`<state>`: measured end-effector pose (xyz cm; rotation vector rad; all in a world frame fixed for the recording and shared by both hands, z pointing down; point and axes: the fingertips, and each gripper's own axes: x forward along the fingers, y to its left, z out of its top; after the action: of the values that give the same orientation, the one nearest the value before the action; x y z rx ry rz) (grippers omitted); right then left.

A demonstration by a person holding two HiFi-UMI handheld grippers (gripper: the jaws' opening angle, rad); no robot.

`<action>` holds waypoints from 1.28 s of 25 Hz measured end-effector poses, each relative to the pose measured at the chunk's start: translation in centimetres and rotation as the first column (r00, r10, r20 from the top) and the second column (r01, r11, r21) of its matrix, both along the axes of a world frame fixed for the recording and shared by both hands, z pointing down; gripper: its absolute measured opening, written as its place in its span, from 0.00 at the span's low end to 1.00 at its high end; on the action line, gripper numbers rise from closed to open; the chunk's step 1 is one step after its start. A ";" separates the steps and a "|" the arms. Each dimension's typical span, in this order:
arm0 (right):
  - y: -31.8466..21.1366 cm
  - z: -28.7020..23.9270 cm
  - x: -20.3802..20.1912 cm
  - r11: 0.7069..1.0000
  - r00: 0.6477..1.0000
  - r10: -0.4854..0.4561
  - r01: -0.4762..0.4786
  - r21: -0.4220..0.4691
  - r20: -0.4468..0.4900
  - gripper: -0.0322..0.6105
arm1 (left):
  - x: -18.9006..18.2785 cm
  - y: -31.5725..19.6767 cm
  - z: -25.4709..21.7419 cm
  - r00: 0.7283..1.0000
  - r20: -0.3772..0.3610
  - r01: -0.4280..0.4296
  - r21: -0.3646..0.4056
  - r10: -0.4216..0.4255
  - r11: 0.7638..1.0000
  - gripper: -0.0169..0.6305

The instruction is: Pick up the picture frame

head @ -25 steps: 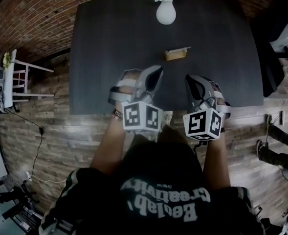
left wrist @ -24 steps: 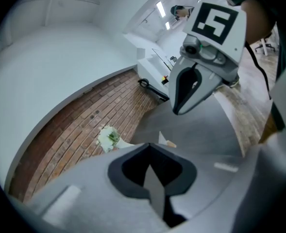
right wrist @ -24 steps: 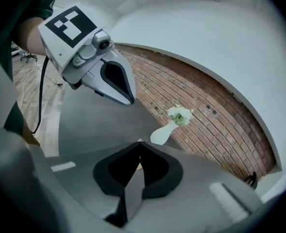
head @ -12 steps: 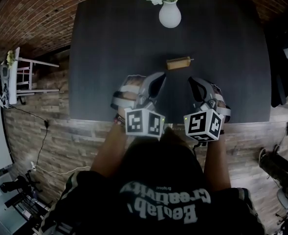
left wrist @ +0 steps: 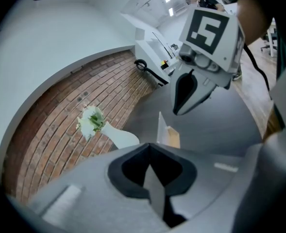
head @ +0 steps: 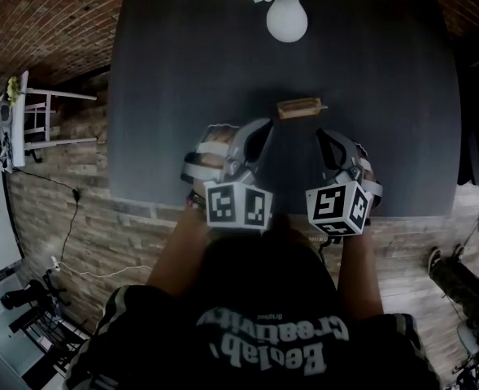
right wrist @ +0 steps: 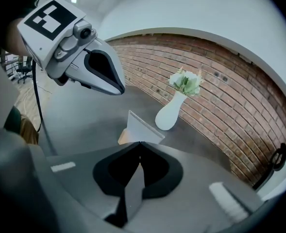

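**Grippers short of the picture frame point(head: 301, 107), both closed**

You have the picture frame standing near the middle of the table point(head: 182, 96), not touched by either tool. The white vase point(head: 287, 19) with flowers sits at the far edge, well apart from it. Your left gripper point(head: 263, 126) and right gripper point(head: 321, 135) are held over the near part, tips near the frame on either side. The jaws of each meet tip to tip with nothing between them.

Closed hand-held gripper point(right wrist: 140, 142) faces the picture frame point(right wrist: 142, 127).
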<state>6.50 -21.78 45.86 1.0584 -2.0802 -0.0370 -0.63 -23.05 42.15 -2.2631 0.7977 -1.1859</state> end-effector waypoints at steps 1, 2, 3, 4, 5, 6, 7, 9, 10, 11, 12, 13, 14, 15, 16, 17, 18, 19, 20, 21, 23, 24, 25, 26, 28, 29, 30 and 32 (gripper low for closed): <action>0.0 0.3 0.0 1.000 1.000 0.008 -0.008 -0.007 0.005 0.06 | -0.1 0.0 0.3 1.000 0.002 -0.001 -0.005 0.001 1.000 0.03; -0.1 0.6 0.0 1.000 1.000 0.018 -0.018 -0.012 0.011 0.06 | -0.2 -0.1 0.6 1.000 0.003 -0.001 -0.010 0.001 1.000 0.03; -0.1 0.8 0.1 0.999 0.999 0.031 -0.031 -0.015 0.020 0.06 | -0.3 -0.2 0.9 1.000 0.003 -0.001 -0.014 0.001 1.000 0.03; -0.2 1.0 0.1 0.999 0.998 0.046 -0.046 -0.018 0.035 0.06 | -0.4 -0.3 1.3 1.000 0.002 0.000 -0.018 0.000 1.000 0.03; -0.4 1.3 0.1 0.998 0.996 0.064 -0.063 -0.023 0.055 0.06 | -0.5 -0.5 1.7 1.000 0.000 0.001 -0.021 -0.001 1.000 0.03; -0.5 1.7 0.1 0.996 0.994 0.083 -0.081 -0.031 0.075 0.06 | -0.6 -0.7 2.2 1.000 -0.001 0.001 -0.025 -0.001 1.000 0.03; -0.7 2.2 0.2 0.994 0.991 0.101 -0.098 -0.038 0.089 0.06 | -0.6 -0.9 2.7 1.000 -0.003 -0.001 -0.028 0.001 1.000 0.03; -1.2 3.1 0.5 0.990 0.986 0.136 -0.133 -0.041 0.093 0.06 | -0.5 -1.2 3.8 1.000 -0.011 -0.009 -0.040 0.009 0.999 0.03; -1.4 3.5 0.7 0.988 0.984 0.155 -0.152 -0.042 0.090 0.06 | -0.5 -1.3 4.2 1.000 -0.016 -0.014 -0.048 0.013 0.999 0.03; -1.6 3.7 0.9 0.984 0.980 0.176 -0.172 -0.044 0.092 0.06 | -0.5 -1.4 4.6 1.000 -0.022 -0.020 -0.056 0.019 0.998 0.03; -1.8 3.9 1.1 0.980 0.975 0.197 -0.193 -0.048 0.098 0.06 | -0.4 -1.4 4.9 0.999 -0.027 -0.027 -0.064 0.025 0.998 0.03; -2.0 3.9 1.3 0.976 0.970 0.217 -0.212 -0.055 0.106 0.07 | -0.4 -1.4 5.1 0.999 -0.032 -0.034 -0.070 0.031 0.997 0.03; -2.0 4.0 1.4 0.971 0.966 0.234 -0.228 -0.064 0.113 0.08 | -0.3 -1.3 5.1 0.999 -0.036 -0.039 -0.075 0.037 0.996 0.03; -2.0 4.1 1.5 0.967 0.961 0.250 -0.243 -0.072 0.119 0.09 | -0.4 -1.3 5.3 0.998 -0.041 -0.043 -0.079 0.040 0.996 0.03; -2.1 4.4 1.5 0.963 0.956 0.265 -0.257 -0.077 0.124 0.09 | -0.5 -1.4 5.6 0.998 -0.043 -0.045 -0.081 0.042 0.996 0.03; -2.5 4.9 1.5 0.959 0.951 0.279 -0.271 -0.080 0.131 0.10 | -0.6 -1.7 6.2 0.998 -0.042 -0.046 -0.081 0.043 0.996 0.03; -2.9 5.6 1.5 0.956 0.947 0.291 -0.282 -0.082 0.138 0.10 | -0.8 -2.2 6.9 0.998 -0.039 -0.046 -0.081 0.043 0.996 0.03; -3.4 6.4 1.4 0.953 0.943 0.300 -0.290 -0.084 0.142 0.11 | -1.0 -2.6 7.7 0.998 -0.034 -0.047 -0.081 0.044 0.996 0.03; -3.7 7.0 1.4 0.951 0.941 0.306 -0.296 -0.086 0.145 0.11 | -1.1 -3.0 8.4 0.999 -0.031 -0.048 -0.083 0.045 0.995 0.03; -3.9 7.5 1.4 0.949 0.939 0.312 -0.302 -0.087 0.144 0.11 | -1.2 -3.2 8.9 0.999 -0.029 -0.048 -0.086 0.046 0.995 0.03; -3.9 8.2 1.6 0.944 0.934 0.329 -0.320 -0.087 0.140 0.12 | -1.3 -3.3 9.5 0.998 -0.032 -0.047 -0.092 0.045 0.995 0.03; -4.0 8.5 1.7 0.940 0.930 0.339 -0.330 -0.086 0.140 0.12 | -1.3 -3.5 9.7 0.998 -0.035 -0.046 -0.094 0.043 0.995 0.03; -4.2 8.7 1.8 0.937 0.926 0.349 -0.340 -0.085 0.143 0.12 | -1.4 -3.8 9.9 0.998 -0.037 -0.046 -0.094 0.043 0.995 0.03; -4.5 8.9 1.8 0.932 0.920 0.361 -0.352 -0.084 0.151 0.13 | -1.6 -4.1 10.2 0.998 -0.038 -0.046 -0.092 0.043 0.995 0.03; -5.0 9.1 1.7 0.921 0.903 0.389 -0.378 -0.091 0.184 0.13 | -1.8 -4.6 10.4 0.998 -0.036 -0.051 -0.090 0.048 0.995 0.03; -5.2 9.2 1.7 0.917 0.895 0.400 -0.388 -0.098 0.199 0.13 | -1.7 -4.7 10.5 0.998 -0.036 -0.055 -0.089 0.052 0.994 0.03; -5.2 9.2 1.8 0.914 0.890 0.406 -0.392 -0.106 0.207 0.14 | -1.6 -4.7 10.5 0.998 -0.037 -0.059 -0.089 0.055 0.994 0.03; -5.0 9.4 2.0 0.911 0.886 0.411 -0.392 -0.125 0.216 0.15 | -1.1 -4.7 10.5 0.998 -0.038 -0.062 -0.090 0.058 0.994 0.03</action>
<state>8.45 -26.83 55.30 1.4866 -2.0057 0.3945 -1.76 -27.76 52.67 -2.3702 0.6964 -1.1805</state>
